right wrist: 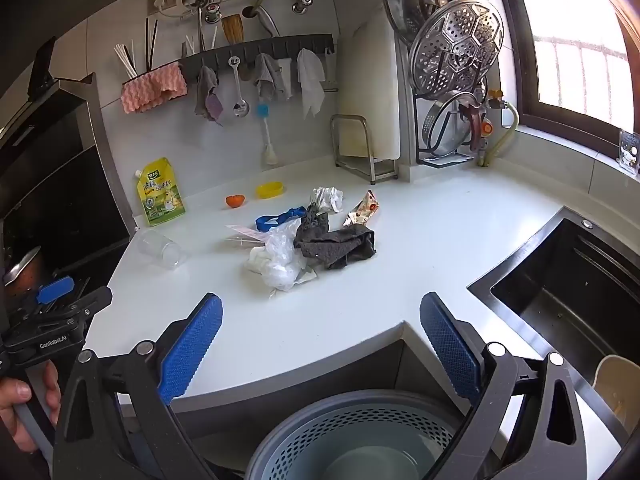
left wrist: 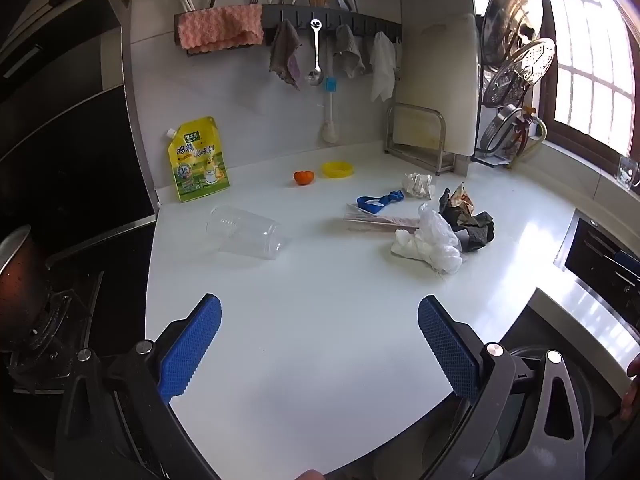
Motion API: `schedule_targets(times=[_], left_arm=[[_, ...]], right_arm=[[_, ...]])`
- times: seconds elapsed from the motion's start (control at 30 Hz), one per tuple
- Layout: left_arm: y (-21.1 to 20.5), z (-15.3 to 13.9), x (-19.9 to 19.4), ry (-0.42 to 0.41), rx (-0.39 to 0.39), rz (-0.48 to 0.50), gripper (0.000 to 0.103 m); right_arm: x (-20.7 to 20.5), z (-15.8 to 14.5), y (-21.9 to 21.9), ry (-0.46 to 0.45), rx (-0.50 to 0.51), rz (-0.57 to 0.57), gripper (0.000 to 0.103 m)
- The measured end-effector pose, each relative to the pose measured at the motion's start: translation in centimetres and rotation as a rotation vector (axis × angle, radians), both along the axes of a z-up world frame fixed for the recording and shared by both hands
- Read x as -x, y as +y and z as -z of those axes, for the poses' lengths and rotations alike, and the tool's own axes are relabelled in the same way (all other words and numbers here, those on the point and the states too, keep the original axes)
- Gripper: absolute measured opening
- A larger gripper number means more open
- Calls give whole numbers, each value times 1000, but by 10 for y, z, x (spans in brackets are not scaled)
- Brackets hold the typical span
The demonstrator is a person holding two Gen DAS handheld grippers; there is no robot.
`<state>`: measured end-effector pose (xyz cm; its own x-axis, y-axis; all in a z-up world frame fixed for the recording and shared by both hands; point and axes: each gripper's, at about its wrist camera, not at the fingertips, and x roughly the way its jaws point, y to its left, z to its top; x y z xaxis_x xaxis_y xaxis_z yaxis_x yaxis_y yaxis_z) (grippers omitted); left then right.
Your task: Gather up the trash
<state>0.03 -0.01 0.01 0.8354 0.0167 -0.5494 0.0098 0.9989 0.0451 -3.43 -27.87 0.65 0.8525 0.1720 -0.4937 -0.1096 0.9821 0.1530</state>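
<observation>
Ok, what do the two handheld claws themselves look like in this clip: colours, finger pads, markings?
Both match. The left claw and the right claw each have two black plastic arms with triangular cut-outs and silver pivot bolts, tipped with blue diamond-textured rubber pads. In the right wrist view the left unit's black body carries white "GenRobot.AI" lettering, and a bare hand grips its grey handle. No cables are visible.

Both wrist views look forward and down across the same countertop (left wrist: pixel 320 320), the right one further right.

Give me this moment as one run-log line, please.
phase: pre-grasp | left gripper: open, empty | right gripper: open, empty | trash on countertop: clear plastic cup, white plastic bag | perforated grey bin below edge
</observation>
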Motion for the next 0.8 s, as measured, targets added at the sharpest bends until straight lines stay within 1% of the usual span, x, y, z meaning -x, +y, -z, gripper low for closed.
schedule_targets(times=[0.13,0.17,0.2,0.3,0.33,0.5,0.57,0.8], left_arm=[[1,-2,-2,-6,-2,-23,97],[1,-2,-3,-9,-5,-29,97],[0,-3,-3,-12,-7,-33,97],[-3,-5,-2,-20,-14,-45,97],[-4,2,2,5,11,14,97],[-6,5,4,6,12,14,97],[-4,0,6,13,18,16,97],[-6,0,7,15,23,13,97]], right_arm=[[4,-3,3,-13,8,4,94],[2,2,6,2,13,4,94],[1,3,0,13,-13,-3,94],[4,1,-3,13,-18,-3,94],[4,2,-3,17,-19,-4,94],[5,7,-4,21,-32,-6,94],[5,6,-3,19,-32,-7,94],[5,8,-3,19,-36,-9,94]])
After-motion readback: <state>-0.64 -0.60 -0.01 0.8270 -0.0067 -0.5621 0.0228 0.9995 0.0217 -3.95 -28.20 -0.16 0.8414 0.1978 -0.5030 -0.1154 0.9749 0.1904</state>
